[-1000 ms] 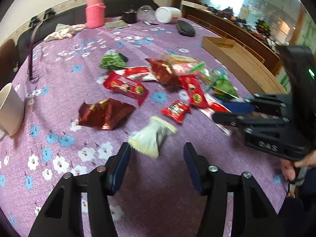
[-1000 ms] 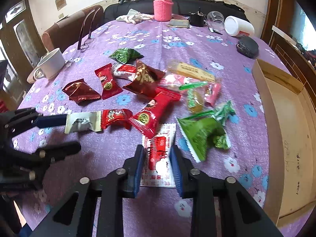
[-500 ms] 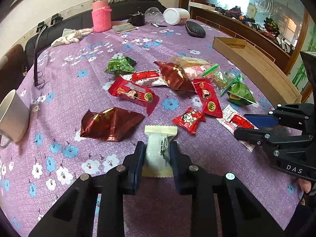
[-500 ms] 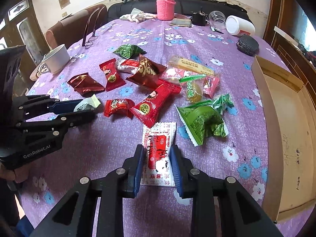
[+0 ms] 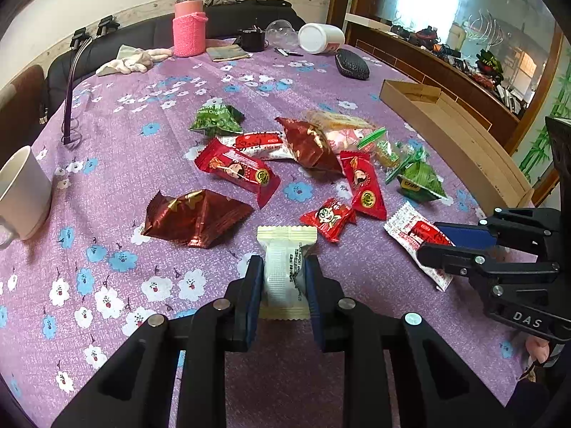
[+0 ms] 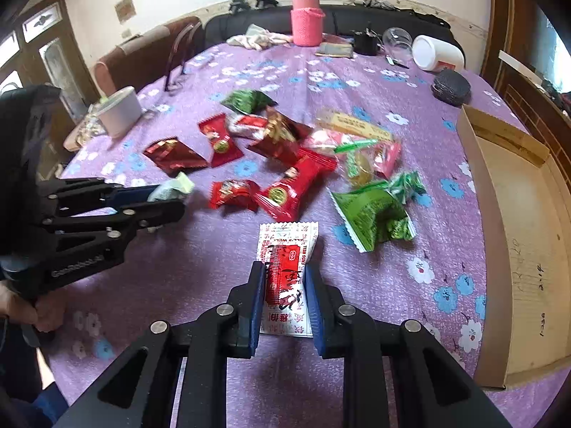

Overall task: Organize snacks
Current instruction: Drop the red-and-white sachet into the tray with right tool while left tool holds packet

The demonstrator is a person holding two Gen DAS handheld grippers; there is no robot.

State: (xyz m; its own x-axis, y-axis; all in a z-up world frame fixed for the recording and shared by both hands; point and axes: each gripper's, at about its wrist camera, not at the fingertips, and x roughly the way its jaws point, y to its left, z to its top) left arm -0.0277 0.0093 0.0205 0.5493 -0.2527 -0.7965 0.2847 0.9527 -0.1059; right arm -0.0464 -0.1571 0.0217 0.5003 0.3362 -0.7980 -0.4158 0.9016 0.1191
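The left gripper (image 5: 283, 276) clamps a pale cream crinkle-edged snack packet (image 5: 286, 267) between its blue pads, above the purple flowered tablecloth (image 5: 107, 214); a second ago its jaws were wide with the packet loose. The right gripper (image 6: 283, 285) stays pinched on a white-and-red printed sachet (image 6: 285, 271). Beyond lie the scattered red and green wrappers (image 5: 235, 171), the cardboard tray (image 6: 517, 232) at right

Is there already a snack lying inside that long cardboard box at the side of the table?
No, the cardboard box shows only its bare brown floor with some handwriting, and every snack lies out on the purple tablecloth.
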